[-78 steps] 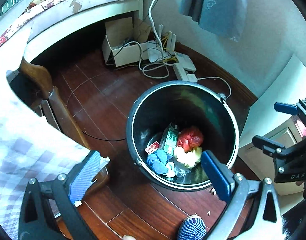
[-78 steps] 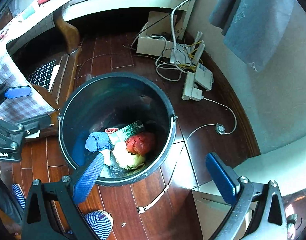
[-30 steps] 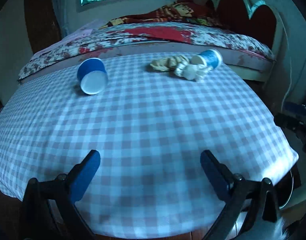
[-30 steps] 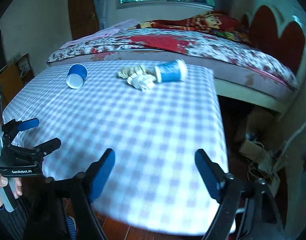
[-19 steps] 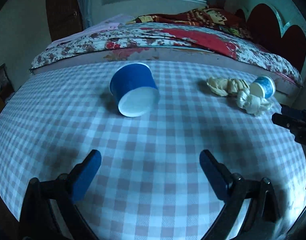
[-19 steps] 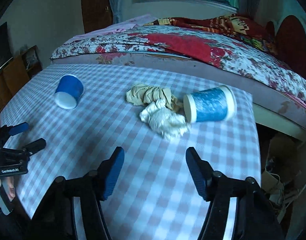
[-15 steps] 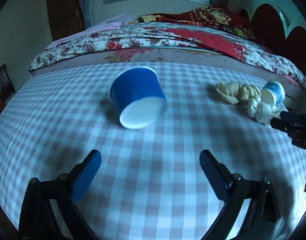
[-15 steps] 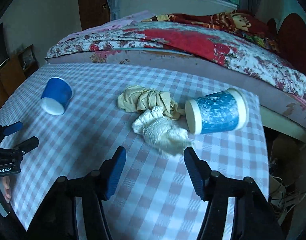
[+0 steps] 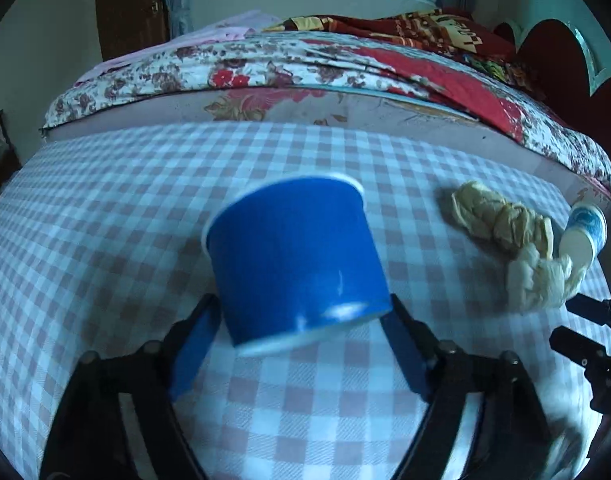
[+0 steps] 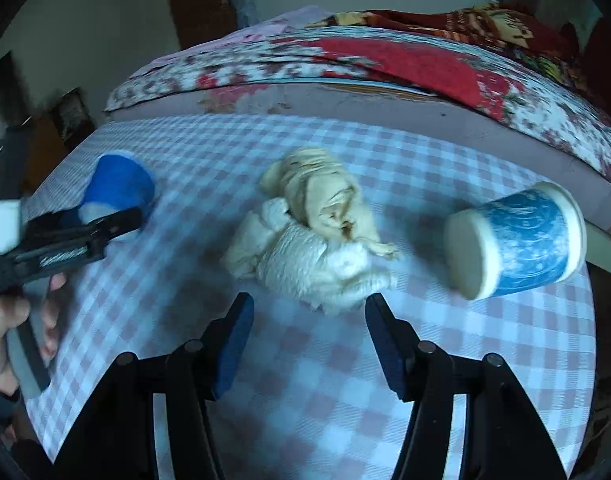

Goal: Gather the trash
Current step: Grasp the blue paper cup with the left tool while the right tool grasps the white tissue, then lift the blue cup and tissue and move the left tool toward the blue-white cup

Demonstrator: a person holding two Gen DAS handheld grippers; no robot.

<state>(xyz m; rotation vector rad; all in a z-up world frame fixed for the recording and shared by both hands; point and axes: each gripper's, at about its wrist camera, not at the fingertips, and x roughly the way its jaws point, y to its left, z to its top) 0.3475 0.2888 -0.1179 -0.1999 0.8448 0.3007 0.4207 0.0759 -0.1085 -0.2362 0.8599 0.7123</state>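
The checked tablecloth was spread beneath both grippers, with a bed seen beyond it. A dark blue cup lay on its side directly ahead of the left gripper, its base turned toward the fingers and its long axis running away from them. The left jaws were closing, the cup's base being flanked by both fingers, though firm pad contact could not be confirmed. The right gripper was held at a middling width, with nothing between its fingers. A crumpled white tissue lay just ahead of them, against a tan wad farther off. A pale blue cup lay on its side off to its right.
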